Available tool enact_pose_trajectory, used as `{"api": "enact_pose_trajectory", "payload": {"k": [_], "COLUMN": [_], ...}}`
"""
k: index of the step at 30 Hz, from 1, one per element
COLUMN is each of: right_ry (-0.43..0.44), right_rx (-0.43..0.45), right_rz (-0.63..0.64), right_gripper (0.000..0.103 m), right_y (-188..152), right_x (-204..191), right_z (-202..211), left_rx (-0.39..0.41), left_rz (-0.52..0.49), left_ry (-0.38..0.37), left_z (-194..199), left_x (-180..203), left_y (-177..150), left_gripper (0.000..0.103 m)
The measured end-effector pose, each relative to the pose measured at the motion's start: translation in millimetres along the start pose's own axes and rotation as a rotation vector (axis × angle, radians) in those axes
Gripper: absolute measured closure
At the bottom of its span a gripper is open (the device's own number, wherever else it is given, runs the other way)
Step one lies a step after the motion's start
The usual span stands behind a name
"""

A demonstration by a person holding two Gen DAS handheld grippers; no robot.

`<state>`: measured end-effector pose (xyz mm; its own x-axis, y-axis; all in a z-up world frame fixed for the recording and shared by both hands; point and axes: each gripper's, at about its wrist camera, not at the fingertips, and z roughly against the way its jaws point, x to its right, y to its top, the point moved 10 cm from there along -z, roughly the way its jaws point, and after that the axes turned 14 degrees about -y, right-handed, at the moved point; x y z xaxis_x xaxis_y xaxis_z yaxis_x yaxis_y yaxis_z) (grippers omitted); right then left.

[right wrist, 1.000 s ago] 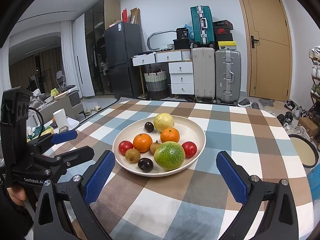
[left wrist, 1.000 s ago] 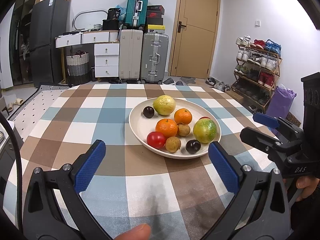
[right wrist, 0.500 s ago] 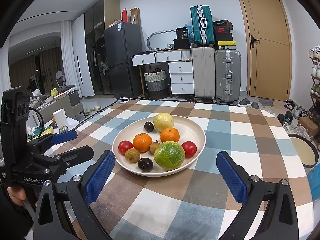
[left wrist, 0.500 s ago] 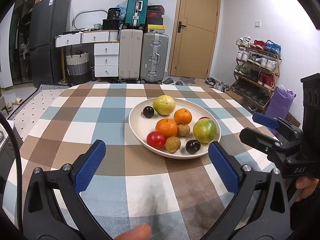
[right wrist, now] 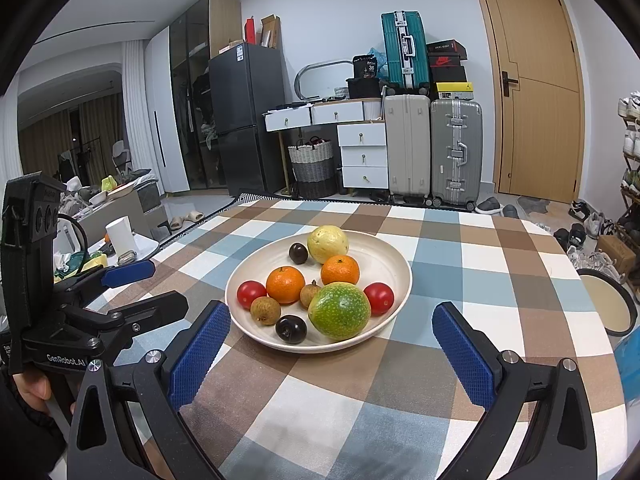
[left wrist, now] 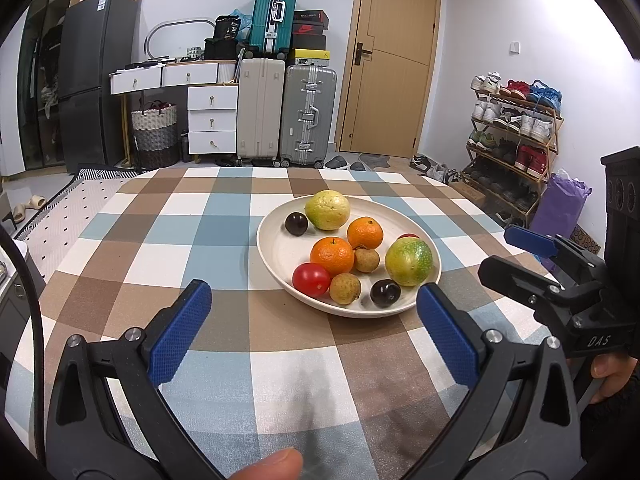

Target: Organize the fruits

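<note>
- Two grippers hover low over the checked table (right wrist: 500, 264), both short of the plate (right wrist: 394, 256), neither touching fruit.
- Left gripper (left wrist: 314, 322): fingers spread wide, nothing between them; the plate lies ahead and slightly to its right.
- Right gripper (right wrist: 330, 348): fingers also wide and empty; the plate sits almost straight ahead, so this one looks better lined up, with the green fruit (right wrist: 339, 311) nearest its fingers.
- Fruit all sits on the plate: two oranges (right wrist: 285, 284), two tomatoes (right wrist: 251, 294), two dark plums (right wrist: 291, 329), two small brown fruits (right wrist: 265, 310), one yellow fruit (right wrist: 328, 244), one green.
- Every piece is roundish, so no long axis matters.
</note>
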<state>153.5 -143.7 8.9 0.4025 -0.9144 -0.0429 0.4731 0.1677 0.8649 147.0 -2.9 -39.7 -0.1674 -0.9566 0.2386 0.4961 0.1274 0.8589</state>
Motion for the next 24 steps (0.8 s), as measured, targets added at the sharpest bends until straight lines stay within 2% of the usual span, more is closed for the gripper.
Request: {"api": "enact_pose_trajectory", "payload": {"k": [24], "right_ry": [-0.001], "right_rx": [0.001], "right_rz": [0.002], "right_gripper": [0.000], "right_y": [-0.3], "right_x": [0.0], "right_z": [0.3], "left_rx": [-0.003], "left_rz": [0.005], "left_ry": [-0.003], "left_z": [-4.1], "left_x": [7.4], "left_y": [-2.3], "left_gripper": [0.001]}}
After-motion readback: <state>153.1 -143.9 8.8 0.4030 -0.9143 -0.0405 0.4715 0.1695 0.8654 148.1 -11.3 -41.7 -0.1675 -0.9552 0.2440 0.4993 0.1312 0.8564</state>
